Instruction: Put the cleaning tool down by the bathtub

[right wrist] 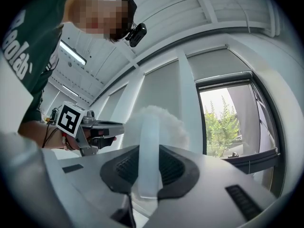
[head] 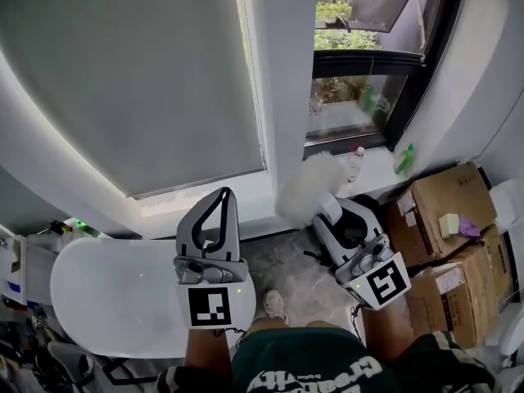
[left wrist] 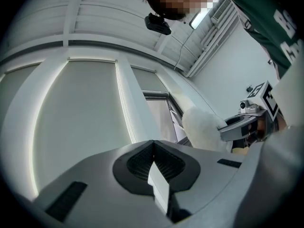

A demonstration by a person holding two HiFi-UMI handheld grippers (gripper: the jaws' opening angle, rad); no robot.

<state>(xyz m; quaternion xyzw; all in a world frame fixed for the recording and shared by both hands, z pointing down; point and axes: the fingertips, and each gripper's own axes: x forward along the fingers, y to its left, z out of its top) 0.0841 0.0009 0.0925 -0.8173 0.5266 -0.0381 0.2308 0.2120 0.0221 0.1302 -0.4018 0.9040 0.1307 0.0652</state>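
The cleaning tool is a fluffy white duster head [head: 313,183] on a pale translucent handle [right wrist: 148,151]. My right gripper [head: 329,213] is shut on that handle and holds the duster up, toward the window. In the right gripper view the fluffy head [right wrist: 159,125] rises just beyond the jaws. The white oval bathtub [head: 98,289] lies low on the left. My left gripper [head: 226,195] points upward over the tub's right end, its jaws shut with nothing between them. From the left gripper view [left wrist: 153,161] the duster [left wrist: 202,127] and the right gripper show off to the right.
Stacked cardboard boxes [head: 446,219] fill the right side. A window [head: 360,64] with a sill holds a green bottle [head: 404,160]. A drawn blind [head: 139,72] covers the wall at left. Clutter [head: 16,268] sits left of the tub. A shoe [head: 274,304] stands on the floor.
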